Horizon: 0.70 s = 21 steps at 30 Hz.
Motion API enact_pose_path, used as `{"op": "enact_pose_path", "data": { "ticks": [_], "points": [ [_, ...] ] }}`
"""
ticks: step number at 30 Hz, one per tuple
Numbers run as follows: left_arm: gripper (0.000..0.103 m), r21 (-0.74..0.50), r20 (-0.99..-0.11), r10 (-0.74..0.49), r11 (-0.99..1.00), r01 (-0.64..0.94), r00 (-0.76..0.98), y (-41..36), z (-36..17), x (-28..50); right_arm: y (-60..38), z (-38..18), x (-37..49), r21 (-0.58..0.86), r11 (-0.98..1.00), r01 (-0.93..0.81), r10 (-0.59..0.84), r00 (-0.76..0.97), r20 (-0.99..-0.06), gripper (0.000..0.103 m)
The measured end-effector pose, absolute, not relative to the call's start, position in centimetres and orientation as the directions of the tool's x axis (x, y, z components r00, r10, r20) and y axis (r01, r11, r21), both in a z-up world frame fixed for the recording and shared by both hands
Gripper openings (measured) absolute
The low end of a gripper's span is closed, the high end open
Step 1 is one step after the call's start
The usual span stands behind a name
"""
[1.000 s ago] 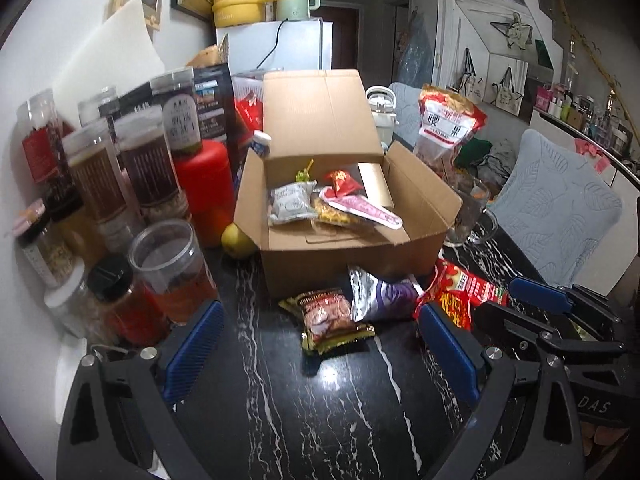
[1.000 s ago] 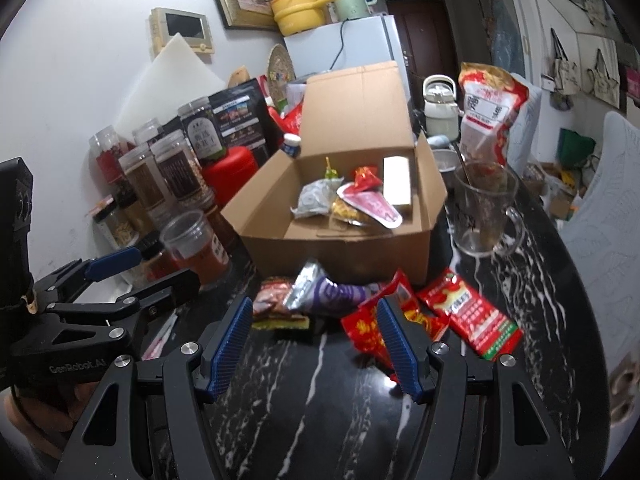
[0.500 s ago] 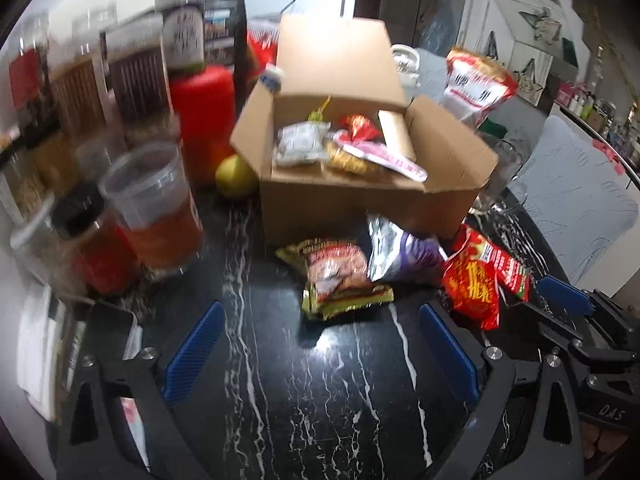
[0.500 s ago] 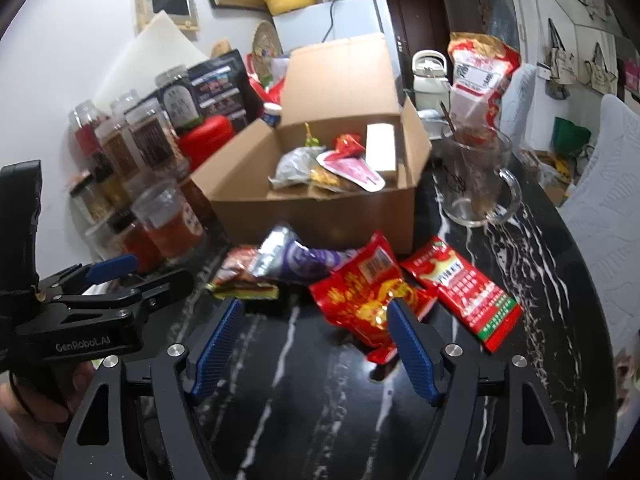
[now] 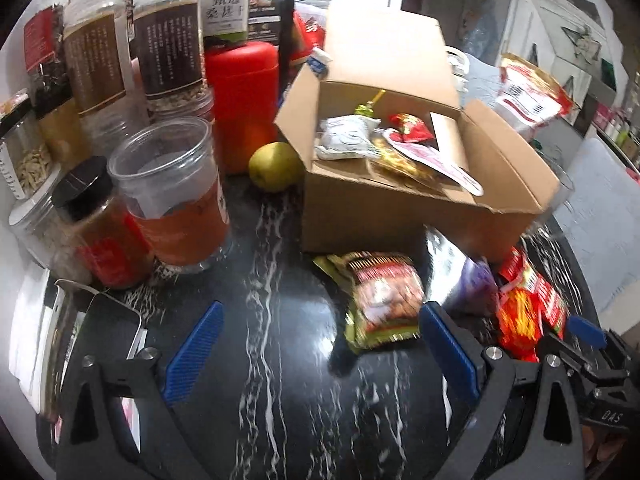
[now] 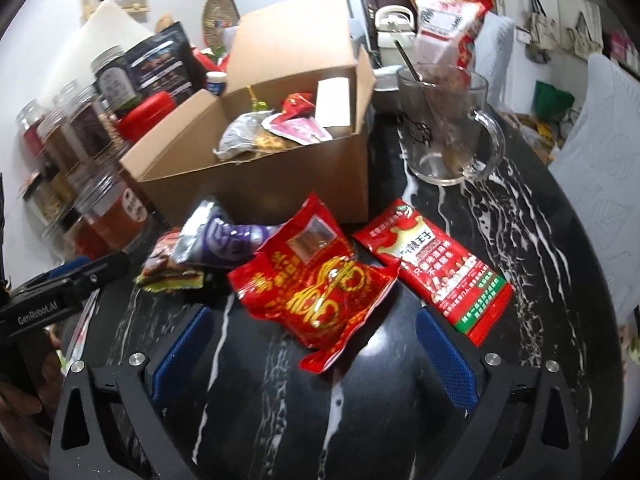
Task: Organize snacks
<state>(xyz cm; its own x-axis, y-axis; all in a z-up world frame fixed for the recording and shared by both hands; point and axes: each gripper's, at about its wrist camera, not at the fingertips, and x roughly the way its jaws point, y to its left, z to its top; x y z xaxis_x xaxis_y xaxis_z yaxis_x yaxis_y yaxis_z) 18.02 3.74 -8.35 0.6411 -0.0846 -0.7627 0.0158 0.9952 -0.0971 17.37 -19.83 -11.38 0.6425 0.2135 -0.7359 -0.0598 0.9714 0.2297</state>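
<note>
the dark marbled worktop (image 6: pixel 520 240) has bare room only in front, under both tongs; to the left, jars (image 5: pixel 172 192) crowd its edge, and a phone (image 5: pixel 108 328) lies near the left tongs' left finger. behind stands the open box (image 6: pixel 260 184), flap up, already holding several packets. right of it a glass mug (image 6: pixel 452 128) sits near the curved rim of the worktop.

the left tongs (image 5: pixel 320 348) are spread wide and empty over bare worktop, with the green packet (image 5: pixel 380 296) just ahead of the right finger, its long axis running away toward the box. the right tongs (image 6: pixel 312 348) are opening, nothing pressed between the pads; the red packet (image 6: pixel 316 284) lies ahead of them, its near end in the gap between the fingers, crumpled, its long axis slanting from near right to far left. beside it the red-and-green packet (image 6: pixel 436 268) lies flat, slanting from far left to near right, its print upside down from here.

a purple packet (image 6: pixel 224 240) leans on the box front and overlaps the green one, hiding part of it. a yellow fruit (image 5: pixel 276 166) is tucked between the box and a red canister (image 5: pixel 244 92). the left view is blurred, so the labels are hard to read.
</note>
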Motion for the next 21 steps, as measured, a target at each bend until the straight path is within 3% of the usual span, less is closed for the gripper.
{"op": "enact_pose_path", "data": {
  "ticks": [7, 13, 21],
  "points": [
    [0.099, -0.054, -0.792, -0.045, 0.999, 0.003, 0.609, 3.2, -9.5, 21.2, -20.0, -11.9, 19.1, 0.233, 0.970, -0.073, 0.227, 0.625, -0.747, 0.103],
    [0.099, -0.129, -0.804, -0.139, 0.990, 0.058, 0.578, 2.0, -10.0, 22.9, -21.2, -11.8, 19.6, 0.254, 0.966, -0.057, 0.233, 0.625, -0.745, 0.103],
    [0.099, -0.068, -0.820, -0.101, 0.995, 0.079, 0.563, 0.5, -11.1, 24.3, -21.1, -12.2, 19.9, 0.257, 0.963, -0.085, 0.255, 0.601, -0.757, 0.103]
  ]
}}
